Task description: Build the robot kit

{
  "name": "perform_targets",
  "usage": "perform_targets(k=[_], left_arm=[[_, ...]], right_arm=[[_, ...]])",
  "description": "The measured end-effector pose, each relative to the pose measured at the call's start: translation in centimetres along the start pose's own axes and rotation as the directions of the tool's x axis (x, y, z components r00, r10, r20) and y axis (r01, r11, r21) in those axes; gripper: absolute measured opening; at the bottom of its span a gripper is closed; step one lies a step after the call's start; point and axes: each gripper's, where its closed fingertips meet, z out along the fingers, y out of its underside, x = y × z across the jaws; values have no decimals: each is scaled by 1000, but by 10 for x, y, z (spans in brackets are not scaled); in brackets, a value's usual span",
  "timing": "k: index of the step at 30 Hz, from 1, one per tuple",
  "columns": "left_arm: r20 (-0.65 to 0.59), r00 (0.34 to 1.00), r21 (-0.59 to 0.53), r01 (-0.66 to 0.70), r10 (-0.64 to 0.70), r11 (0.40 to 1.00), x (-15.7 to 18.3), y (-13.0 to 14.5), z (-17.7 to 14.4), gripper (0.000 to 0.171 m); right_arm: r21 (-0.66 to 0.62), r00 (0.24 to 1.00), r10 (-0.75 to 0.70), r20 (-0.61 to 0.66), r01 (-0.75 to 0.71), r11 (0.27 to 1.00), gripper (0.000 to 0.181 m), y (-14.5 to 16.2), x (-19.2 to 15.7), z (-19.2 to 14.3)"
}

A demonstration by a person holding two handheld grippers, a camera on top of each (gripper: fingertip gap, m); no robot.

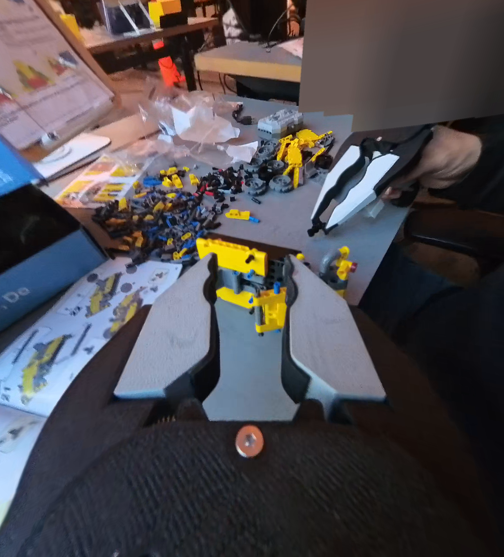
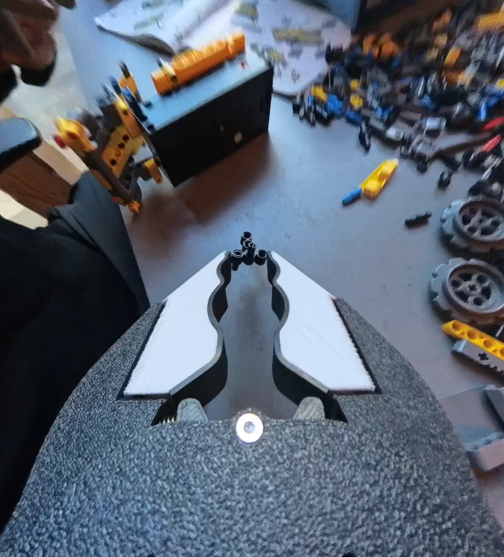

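I see a yellow and grey brick assembly, a small black connector piece, dark grey wheels, a blue box, and black, blue and yellow loose parts.

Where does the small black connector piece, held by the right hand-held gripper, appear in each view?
Left wrist view: right of centre, at the tips of the far hand-held gripper, small black connector piece.
Right wrist view: centre, between the fingertips, black connector.
Shared landmark: the lone yellow piece with a blue pin on the grey table.
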Motion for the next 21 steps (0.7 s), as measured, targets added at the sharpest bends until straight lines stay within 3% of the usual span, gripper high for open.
perform_targets(k=[3, 5, 10, 13, 15, 17, 21], left_arm=[[-41, 994, 49, -103, 105, 993, 11, -31, 6, 32], [-100, 987, 23, -124, 126, 992, 20, -44, 19, 26], [-413, 909, -226, -42, -57, 973, 48, -28, 55, 31], [-457, 877, -308, 1, -149, 951, 43, -19, 62, 30], [-519, 816, -350, 68, -254, 934, 46, -21, 58, 30], [-552, 775, -362, 111, -309, 925, 46, -24, 58, 20], [-632, 676, -378, 157, -378, 913, 56, -36, 54, 19]], right_arm=[[166, 989, -143, -24, 145, 976, 23, -36, -10, -11], [235, 965, -250, -76, 261, 936, 23, -57, -20, -15], [252, 865, -458, -207, 499, 829, 23, -81, -41, -9], [209, 756, -585, -294, 648, 733, 23, -89, -51, -11], [188, 688, -634, -352, 716, 673, 23, -96, -55, -15], [185, 646, -660, -384, 754, 631, 23, -101, -58, -19], [166, 582, -692, -426, 803, 573, 23, -106, -56, -20]])
